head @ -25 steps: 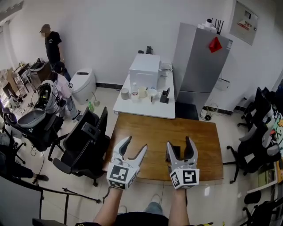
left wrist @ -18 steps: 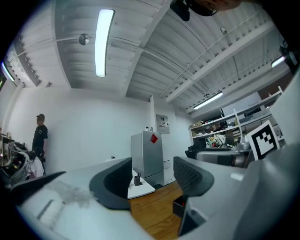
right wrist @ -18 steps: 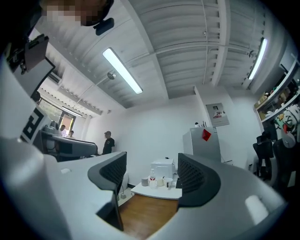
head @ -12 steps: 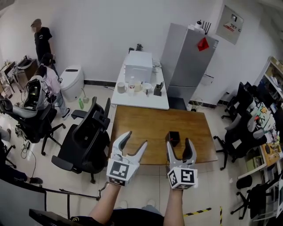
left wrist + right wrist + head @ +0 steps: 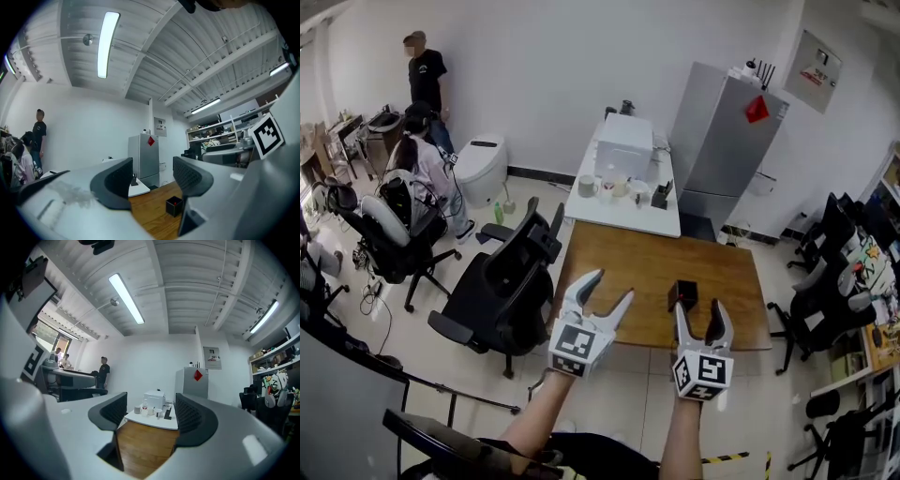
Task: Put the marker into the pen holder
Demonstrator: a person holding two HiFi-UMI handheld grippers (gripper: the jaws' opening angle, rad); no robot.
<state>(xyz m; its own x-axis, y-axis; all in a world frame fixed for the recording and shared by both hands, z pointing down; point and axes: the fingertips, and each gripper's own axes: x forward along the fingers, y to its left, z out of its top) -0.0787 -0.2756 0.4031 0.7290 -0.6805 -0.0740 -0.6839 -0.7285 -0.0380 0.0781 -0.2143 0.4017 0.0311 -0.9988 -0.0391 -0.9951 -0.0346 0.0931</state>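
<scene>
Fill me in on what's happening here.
A person holds a gripper in each hand, just short of a wooden table. The left gripper and right gripper are both open and empty. A black pen holder stands near the table's near edge, ahead of the right gripper, with something small and red inside. No marker is held yet.

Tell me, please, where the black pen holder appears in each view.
Head view: pen holder on the wooden table, near right side, just ahead of the right gripper.
Left gripper view: pen holder low, just right of centre.
Right gripper view: not in it.
Shared landmark: the grey refrigerator.
</scene>
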